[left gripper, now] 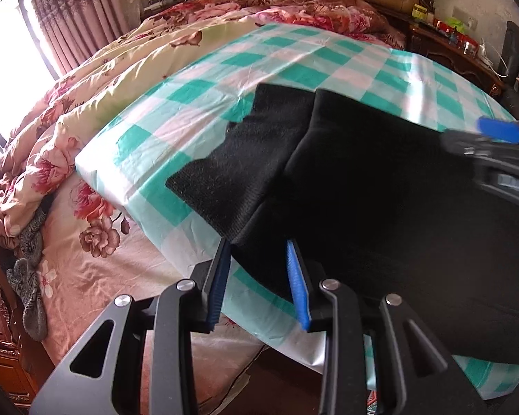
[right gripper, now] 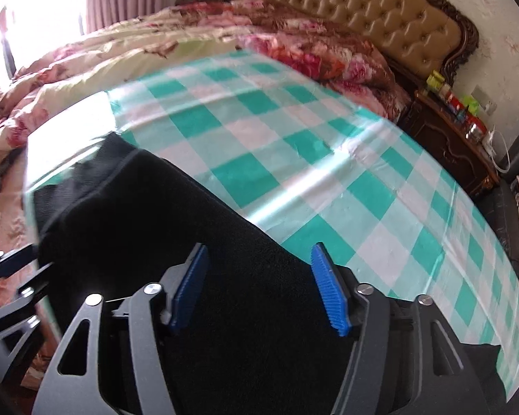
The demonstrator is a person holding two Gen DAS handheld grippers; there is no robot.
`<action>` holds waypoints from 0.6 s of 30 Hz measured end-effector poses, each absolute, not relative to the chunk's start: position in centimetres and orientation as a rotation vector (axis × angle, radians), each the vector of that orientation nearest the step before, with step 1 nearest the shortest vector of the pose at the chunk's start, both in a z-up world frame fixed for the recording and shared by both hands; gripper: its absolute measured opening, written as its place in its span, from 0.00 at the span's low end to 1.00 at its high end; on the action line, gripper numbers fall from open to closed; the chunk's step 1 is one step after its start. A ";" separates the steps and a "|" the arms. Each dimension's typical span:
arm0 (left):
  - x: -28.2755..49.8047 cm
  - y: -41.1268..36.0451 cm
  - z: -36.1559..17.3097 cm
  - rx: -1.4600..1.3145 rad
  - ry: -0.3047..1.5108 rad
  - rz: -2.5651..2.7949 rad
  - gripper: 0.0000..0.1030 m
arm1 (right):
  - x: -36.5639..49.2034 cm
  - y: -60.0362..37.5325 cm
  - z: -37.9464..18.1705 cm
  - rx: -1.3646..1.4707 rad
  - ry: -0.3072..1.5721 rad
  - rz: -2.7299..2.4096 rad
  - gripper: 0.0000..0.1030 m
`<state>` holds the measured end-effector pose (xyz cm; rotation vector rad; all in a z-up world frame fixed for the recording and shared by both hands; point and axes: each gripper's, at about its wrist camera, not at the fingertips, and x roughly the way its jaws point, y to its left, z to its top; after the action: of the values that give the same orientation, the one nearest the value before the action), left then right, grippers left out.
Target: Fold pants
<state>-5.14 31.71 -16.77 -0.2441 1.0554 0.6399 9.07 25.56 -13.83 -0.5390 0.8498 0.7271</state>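
Black pants (left gripper: pixel 363 180) lie partly folded on a green-and-white checked sheet (left gripper: pixel 197 103) spread over the bed, with a ribbed cuff or waistband end (left gripper: pixel 231 173) pointing left. My left gripper (left gripper: pixel 258 245) hovers over the near left corner of the fold. Its blue pads stand apart, the cloth's edge lies between their tips, and the sheet shows through the gap. In the right wrist view the pants (right gripper: pixel 148 214) fill the lower left. My right gripper (right gripper: pixel 259 249) is wide open above them, holding nothing. It also shows blurred at the right edge (left gripper: pixel 494 131).
A floral quilt (left gripper: pixel 69 131) is bunched on the bed to the left, with grey socks (left gripper: pixel 31 276) near its edge. A tufted headboard (right gripper: pixel 380 10) stands at the back. A dark bedside table (right gripper: pixel 449 131) carries small items. Curtains (left gripper: pixel 72 17) hang by a bright window.
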 end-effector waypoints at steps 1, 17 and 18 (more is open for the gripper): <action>-5.2 31.8 -17.0 -0.246 1.058 0.640 0.33 | 8.2 25.0 -13.3 -0.544 0.838 0.743 0.62; -5.2 31.8 -17.4 -0.236 1.065 0.640 0.34 | 3.0 16.2 -17.4 -0.591 1.020 0.750 0.36; -5.2 31.7 -17.4 -0.236 1.064 0.641 0.34 | 3.0 16.0 -17.6 -0.581 1.017 0.754 0.35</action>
<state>-5.21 31.72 -17.38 -0.2365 1.0636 0.6410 2.95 15.95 -17.62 -0.5814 1.0172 0.7535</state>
